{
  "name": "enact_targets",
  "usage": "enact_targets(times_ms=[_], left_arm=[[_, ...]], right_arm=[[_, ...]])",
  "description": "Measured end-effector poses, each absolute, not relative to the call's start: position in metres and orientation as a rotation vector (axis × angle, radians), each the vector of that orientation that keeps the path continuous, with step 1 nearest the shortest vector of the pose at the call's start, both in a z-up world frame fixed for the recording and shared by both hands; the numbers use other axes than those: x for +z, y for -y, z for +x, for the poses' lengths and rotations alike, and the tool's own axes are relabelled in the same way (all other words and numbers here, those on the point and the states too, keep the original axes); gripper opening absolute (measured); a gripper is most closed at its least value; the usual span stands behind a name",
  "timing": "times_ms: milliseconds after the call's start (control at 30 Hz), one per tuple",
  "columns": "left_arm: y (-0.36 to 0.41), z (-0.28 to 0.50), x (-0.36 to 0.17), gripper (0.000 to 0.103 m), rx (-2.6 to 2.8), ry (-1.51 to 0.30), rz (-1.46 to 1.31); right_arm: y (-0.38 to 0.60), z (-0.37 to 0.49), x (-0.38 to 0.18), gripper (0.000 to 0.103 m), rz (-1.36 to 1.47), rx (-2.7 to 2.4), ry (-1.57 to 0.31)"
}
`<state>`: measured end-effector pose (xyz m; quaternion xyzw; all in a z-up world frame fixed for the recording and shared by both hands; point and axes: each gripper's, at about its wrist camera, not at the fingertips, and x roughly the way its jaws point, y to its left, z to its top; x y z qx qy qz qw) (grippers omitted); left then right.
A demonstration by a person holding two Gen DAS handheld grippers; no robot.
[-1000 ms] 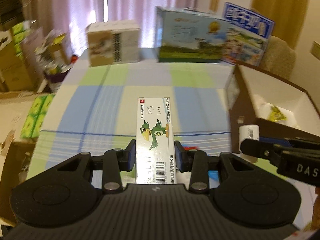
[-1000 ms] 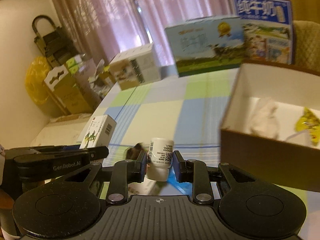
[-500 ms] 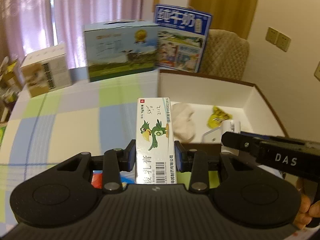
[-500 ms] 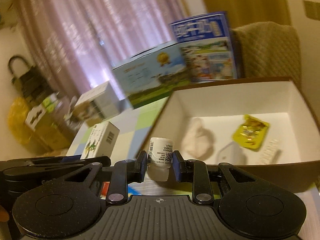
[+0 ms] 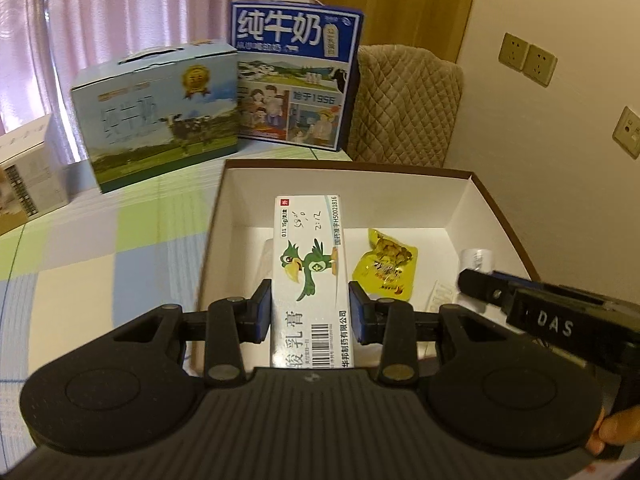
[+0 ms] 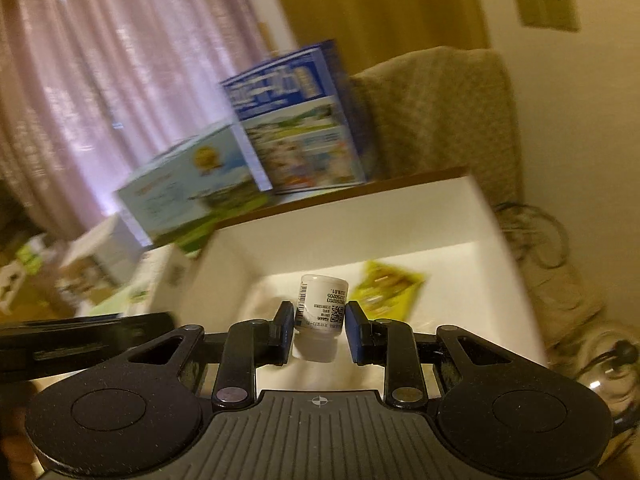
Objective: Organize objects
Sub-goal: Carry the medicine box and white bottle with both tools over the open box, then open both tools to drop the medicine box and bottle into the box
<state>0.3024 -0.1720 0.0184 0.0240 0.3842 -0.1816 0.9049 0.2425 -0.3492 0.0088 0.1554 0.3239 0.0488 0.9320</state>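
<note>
Two handheld grippers sit over an open cardboard box [image 5: 472,196] with white inner walls and a brown rim. The left gripper [image 5: 310,312] is clamped on a long white ointment carton [image 5: 310,276] printed with a green cartoon parrot; its blue-padded fingers [image 5: 262,312] press both long sides near the carton's lower half, and the carton juts forward past the fingertips, over the box interior. The right gripper [image 6: 318,330] is closed on a small white bottle [image 6: 322,312] with a barcode label, pinched between its pads at about mid-height; the bottle's top points ahead, over the box floor.

Just ahead and to the right of the left gripper's tips, a yellow snack packet [image 5: 386,270] lies on the box floor. A pale crumpled item is mostly hidden behind the carton. Beyond the box stand a light blue milk carton with a cow picture [image 5: 160,116] and a dark blue milk box [image 5: 294,80], with a quilted chair back [image 5: 404,108] to their right.

One second ago both grippers were over the checked tablecloth [image 5: 100,240], with the box off to the right. Now both loads hang above the box's inside, and each grip looks unchanged. The right view is motion-blurred.
</note>
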Motion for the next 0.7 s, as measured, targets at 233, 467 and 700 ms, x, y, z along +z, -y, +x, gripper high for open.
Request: enact_targets(times_ms=[233, 467, 700], left_arm=[[0.204, 0.334, 0.001, 0.033, -0.379, -0.816, 0.102], [0.234, 0.364, -0.015, 0.033, -0.384, -0.829, 0.159], [0.256, 0.385, -0.037, 0.034, -0.379, -0.86, 0.196]], right_arm=[[0.381, 0.282, -0.013, 0.024, 0.267, -0.028, -0.685], [0.397, 0.309, -0.028, 0.024, 0.237, -0.051, -0.737], [0.394, 0.328, -0.043, 0.024, 0.167, -0.062, -0.777]])
